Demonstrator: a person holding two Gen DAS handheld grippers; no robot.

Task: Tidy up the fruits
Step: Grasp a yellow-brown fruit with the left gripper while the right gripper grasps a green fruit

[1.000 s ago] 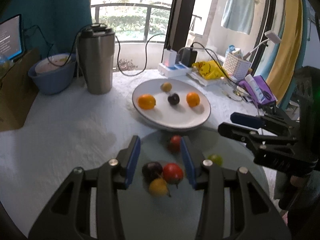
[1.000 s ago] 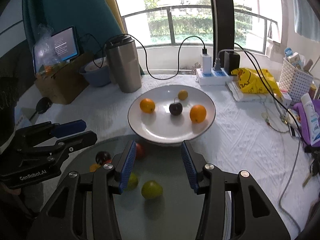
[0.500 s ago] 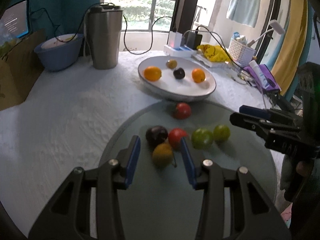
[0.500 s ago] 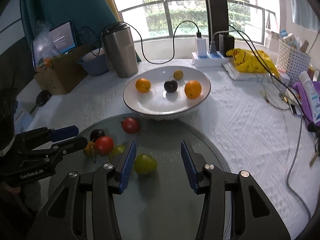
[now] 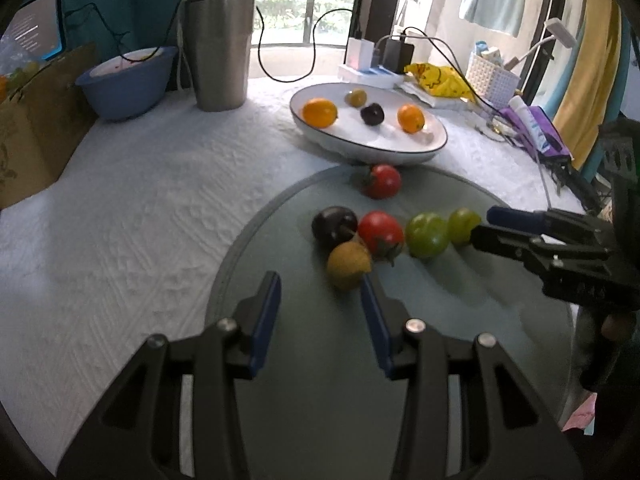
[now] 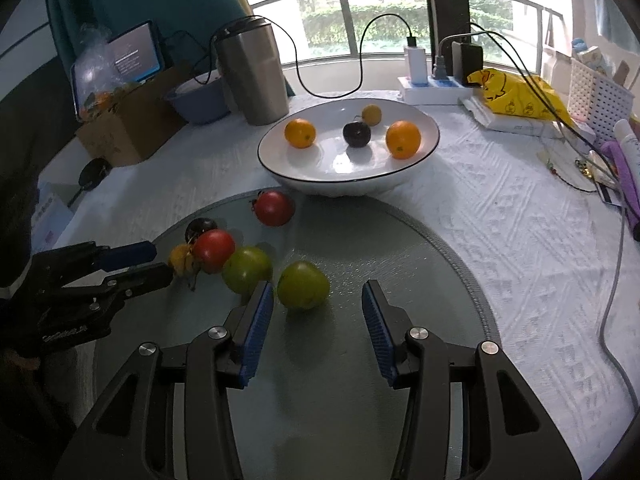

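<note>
So far, partly done by my read: white shallow bowl point(image 6: 424, 148), upper centre, holds two oranges, dark plum, small yellow fruit. Six fruits left on round grey glass mat point(image 6: 400, 248), lower centre.

Right gripper point(image 6: 318, 310) released, empty; green tomato point(image 6: 303, 284) just ahead, nearer left finger.

Left gripper point(image 5: 320, 308) released, empty; yellow-brown round fruit point(image 5: 349, 266) just beyond right fingertip.

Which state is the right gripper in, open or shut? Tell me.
Open. The right gripper has its blue fingers spread wide with nothing between them; the nearest green fruit lies just ahead of the tips on the glass mat.
</note>
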